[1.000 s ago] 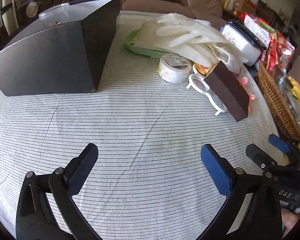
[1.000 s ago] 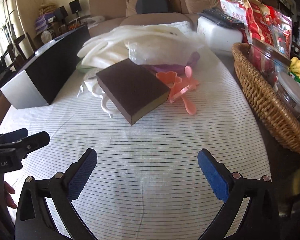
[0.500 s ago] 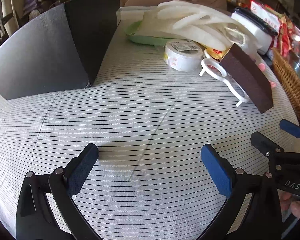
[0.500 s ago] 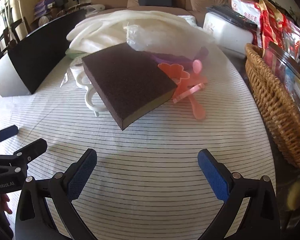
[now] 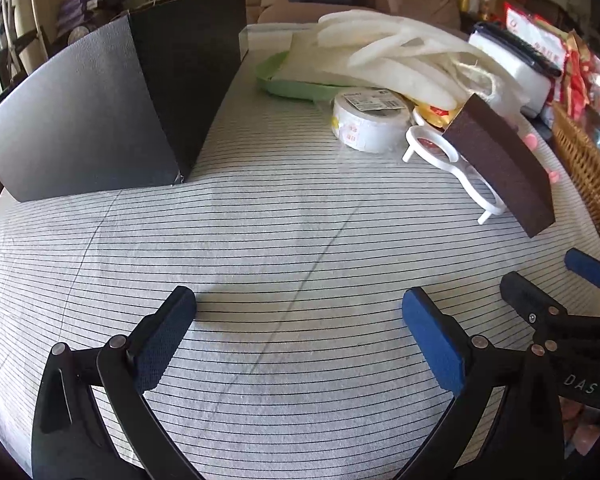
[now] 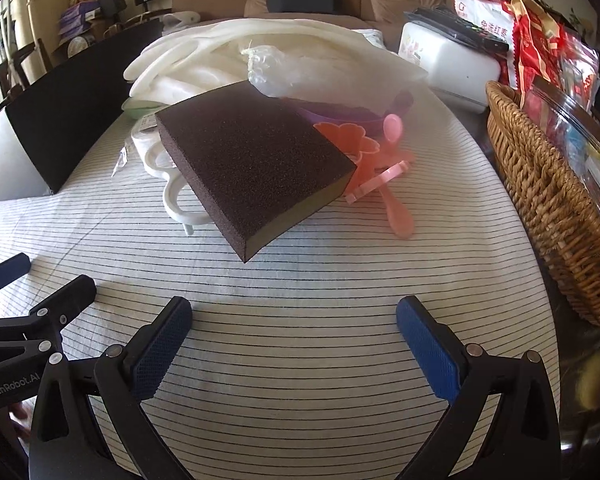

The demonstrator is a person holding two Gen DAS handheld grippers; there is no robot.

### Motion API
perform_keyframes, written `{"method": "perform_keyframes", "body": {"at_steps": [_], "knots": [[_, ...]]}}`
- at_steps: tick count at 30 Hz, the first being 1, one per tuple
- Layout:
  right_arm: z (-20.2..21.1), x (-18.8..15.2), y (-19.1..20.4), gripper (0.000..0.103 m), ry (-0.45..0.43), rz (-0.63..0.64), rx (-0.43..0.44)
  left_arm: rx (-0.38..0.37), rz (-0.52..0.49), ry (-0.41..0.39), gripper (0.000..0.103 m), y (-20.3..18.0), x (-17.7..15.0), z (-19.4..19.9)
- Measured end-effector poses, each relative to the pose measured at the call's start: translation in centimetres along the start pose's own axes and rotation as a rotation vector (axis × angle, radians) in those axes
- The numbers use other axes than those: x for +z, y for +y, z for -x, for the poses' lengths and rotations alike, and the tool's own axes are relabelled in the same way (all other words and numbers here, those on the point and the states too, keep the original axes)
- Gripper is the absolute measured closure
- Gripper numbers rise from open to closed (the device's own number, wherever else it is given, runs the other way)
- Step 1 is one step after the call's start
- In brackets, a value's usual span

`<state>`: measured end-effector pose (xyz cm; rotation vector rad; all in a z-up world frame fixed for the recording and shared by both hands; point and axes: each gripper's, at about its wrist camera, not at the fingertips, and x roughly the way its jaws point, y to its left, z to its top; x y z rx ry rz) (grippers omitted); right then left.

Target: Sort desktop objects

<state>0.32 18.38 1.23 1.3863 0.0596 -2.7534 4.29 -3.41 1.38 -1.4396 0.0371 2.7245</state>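
A brown sponge block (image 6: 252,160) lies tilted on a white ring holder (image 6: 172,196), straight ahead of my right gripper (image 6: 294,344), which is open and empty over the striped cloth. The sponge also shows in the left wrist view (image 5: 500,168), at the right, on the white ring holder (image 5: 436,148). A white tape roll (image 5: 368,120) stands behind it. Pink plastic pieces (image 6: 384,168) lie right of the sponge. My left gripper (image 5: 300,336) is open and empty above bare cloth. The right gripper's fingers (image 5: 540,304) show at the right edge of the left wrist view.
A black open box (image 5: 112,112) stands at the left. A green tray (image 5: 292,80) under white foam strips (image 5: 400,60) sits at the back. A wicker basket (image 6: 548,200) with snacks borders the right. A white container (image 6: 448,60) stands behind.
Both grippers have moved forward towards the objects; the sponge looms larger in the right wrist view. Both stay open. No object has moved.
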Motion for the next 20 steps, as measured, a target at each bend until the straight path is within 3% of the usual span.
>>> {"method": "perform_keyframes", "body": {"at_steps": [20], "knots": [[0.05, 0.10, 0.03, 0.000, 0.000, 0.000, -0.001, 0.000, 0.000, 0.000, 0.000, 0.01, -0.01, -0.01]]}}
